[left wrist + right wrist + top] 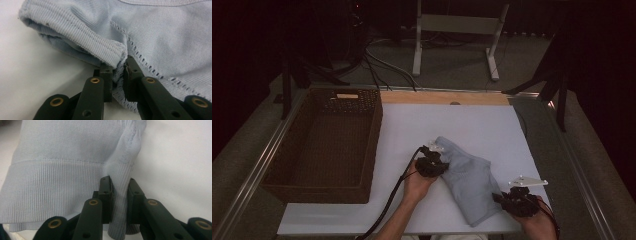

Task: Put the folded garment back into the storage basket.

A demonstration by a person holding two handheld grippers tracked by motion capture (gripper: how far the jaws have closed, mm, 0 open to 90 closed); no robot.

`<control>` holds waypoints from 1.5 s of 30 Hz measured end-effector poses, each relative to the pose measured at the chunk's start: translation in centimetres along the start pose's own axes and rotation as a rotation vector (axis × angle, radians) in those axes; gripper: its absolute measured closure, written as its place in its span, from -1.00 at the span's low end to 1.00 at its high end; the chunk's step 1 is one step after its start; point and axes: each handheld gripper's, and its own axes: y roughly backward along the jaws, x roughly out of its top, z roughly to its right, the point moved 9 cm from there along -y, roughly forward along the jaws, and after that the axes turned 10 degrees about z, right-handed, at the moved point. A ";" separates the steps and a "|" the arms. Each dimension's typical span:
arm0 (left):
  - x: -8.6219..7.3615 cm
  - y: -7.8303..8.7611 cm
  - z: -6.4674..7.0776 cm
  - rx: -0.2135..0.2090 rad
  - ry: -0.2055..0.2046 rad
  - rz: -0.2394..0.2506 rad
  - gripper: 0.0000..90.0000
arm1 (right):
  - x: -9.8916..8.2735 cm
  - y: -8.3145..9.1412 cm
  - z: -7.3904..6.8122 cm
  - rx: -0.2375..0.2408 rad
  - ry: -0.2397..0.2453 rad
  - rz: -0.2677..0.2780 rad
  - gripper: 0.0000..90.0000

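Observation:
A folded light blue knit garment (469, 180) lies on the white table top (472, 125), slanting from the middle toward the near right. My left gripper (432, 159) is at its upper left end; in the left gripper view the jaws are shut on the garment's stitched edge (119, 72), beside a ribbed cuff (82, 35). My right gripper (511, 197) is at the garment's near right edge. In the right gripper view its jaws pinch a fold of the ribbed hem (120, 195).
A dark wicker basket (362, 145) stands on the left part of the table, its inside bare. A wooden strip (444, 97) runs along the table's far edge. A white stand's legs (417, 55) are on the floor behind.

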 end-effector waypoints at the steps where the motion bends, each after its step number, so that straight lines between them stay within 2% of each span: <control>1: 0.0 0.0 0.0 0.000 0.000 0.000 0.83 | 0.0 0.0 0.0 0.000 0.000 0.000 0.74; 12: 1.4 1.4 0.5 -0.019 0.006 0.053 0.85 | 0.7 0.4 -0.2 0.012 -0.009 0.030 0.75; 26: 2.7 2.4 0.4 -0.013 0.006 0.074 0.85 | 1.9 0.4 -0.9 0.018 0.009 0.051 0.76; 37: 4.0 3.6 -0.5 0.010 0.004 0.076 0.85 | 3.5 0.1 -2.5 0.052 0.033 0.077 0.77; 45: 5.2 4.7 -1.1 0.024 0.008 0.086 0.85 | 4.9 0.0 -3.7 0.086 0.013 0.097 0.77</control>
